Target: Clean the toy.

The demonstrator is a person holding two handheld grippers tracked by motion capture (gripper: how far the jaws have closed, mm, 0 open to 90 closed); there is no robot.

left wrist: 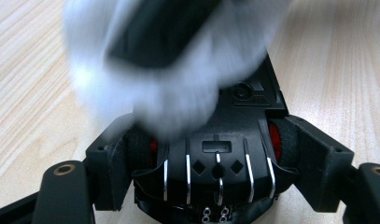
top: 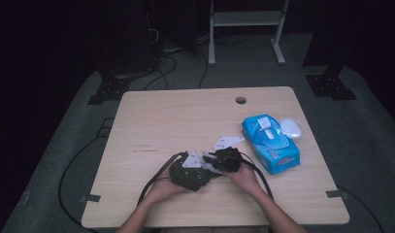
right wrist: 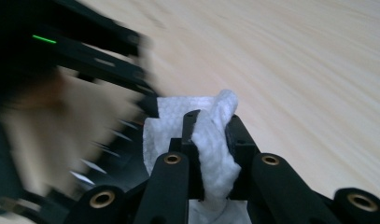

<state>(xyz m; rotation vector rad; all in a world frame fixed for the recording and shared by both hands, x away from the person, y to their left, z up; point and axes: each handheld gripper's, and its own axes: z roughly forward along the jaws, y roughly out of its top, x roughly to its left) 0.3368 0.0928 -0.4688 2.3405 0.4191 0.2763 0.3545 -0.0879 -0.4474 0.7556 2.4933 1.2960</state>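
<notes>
High view: the table (top: 151,121) carries a blue pack of wet wipes (top: 271,144) at centre right, its flap lid looking open, with a small white oval object (top: 290,127) just beside its upper right corner. At lower centre both hands meet. The left gripper (top: 189,175) holds a dark object, and the right gripper (top: 227,160) sits against it with a bit of white wipe (top: 209,167) between them.

Left gripper view: the jaws clamp the sides of a black toy car (left wrist: 220,163) with red inside its wheels, filling the lower centre. Above it, upper centre, the white wipe (left wrist: 145,88) is smeared by motion blur around the other gripper's dark tip, pressing on the car's body.

Right gripper view: at lower centre the right gripper (right wrist: 211,135) is pinched tight on a bunched fold of the wipe (right wrist: 211,140). The car and the left gripper are a dark blur at left.

Risks, as I judge them: the wipe is held by 1 narrow fold, so a hard rub could drag it out of the jaws. Pushing sideways could twist the car in the left grip or roll it loose. The pack, left open, may let the remaining wipes dry.
</notes>
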